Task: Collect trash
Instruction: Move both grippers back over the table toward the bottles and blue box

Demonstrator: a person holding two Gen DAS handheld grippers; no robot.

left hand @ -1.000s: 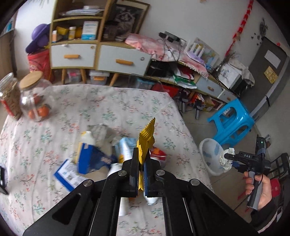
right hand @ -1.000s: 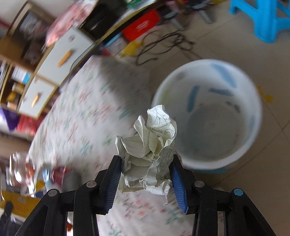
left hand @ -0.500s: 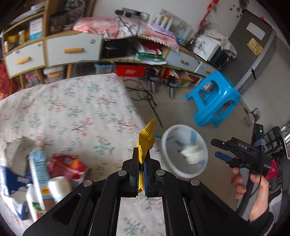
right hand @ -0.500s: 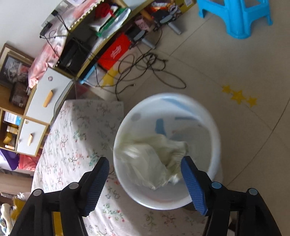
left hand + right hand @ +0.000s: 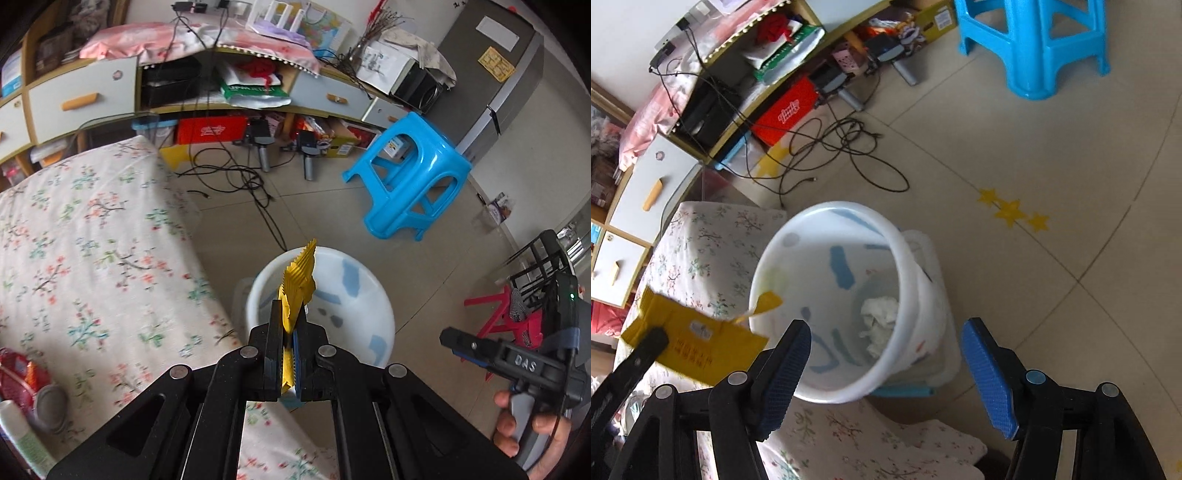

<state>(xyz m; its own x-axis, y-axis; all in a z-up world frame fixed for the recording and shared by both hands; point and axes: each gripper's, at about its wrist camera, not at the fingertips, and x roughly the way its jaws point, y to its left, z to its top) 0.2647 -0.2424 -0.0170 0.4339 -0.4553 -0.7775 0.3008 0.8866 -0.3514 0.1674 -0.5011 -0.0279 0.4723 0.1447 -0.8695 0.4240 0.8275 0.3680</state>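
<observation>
My left gripper (image 5: 288,325) is shut on a flat yellow wrapper (image 5: 297,288) and holds it above the near rim of the white bin (image 5: 365,295). The wrapper also shows in the right wrist view (image 5: 694,339), at the bin's left rim. My right gripper (image 5: 886,362) is open and empty just above the white bin (image 5: 912,280), which stands on the floor beside the floral-cloth table (image 5: 701,258). A crumpled white paper ball (image 5: 881,321) lies at the bin's bottom. The right gripper also shows in the left wrist view (image 5: 465,349).
More trash lies on the table at lower left: a red packet (image 5: 18,380) and a white bottle (image 5: 22,439). A blue stool (image 5: 410,177) stands on the floor beyond the bin. Cables (image 5: 834,144) and a cluttered shelf (image 5: 236,88) are behind.
My right gripper opened and the paper ball dropped into the bin. My left gripper carried the yellow wrapper from over the table's trash pile to above the bin.
</observation>
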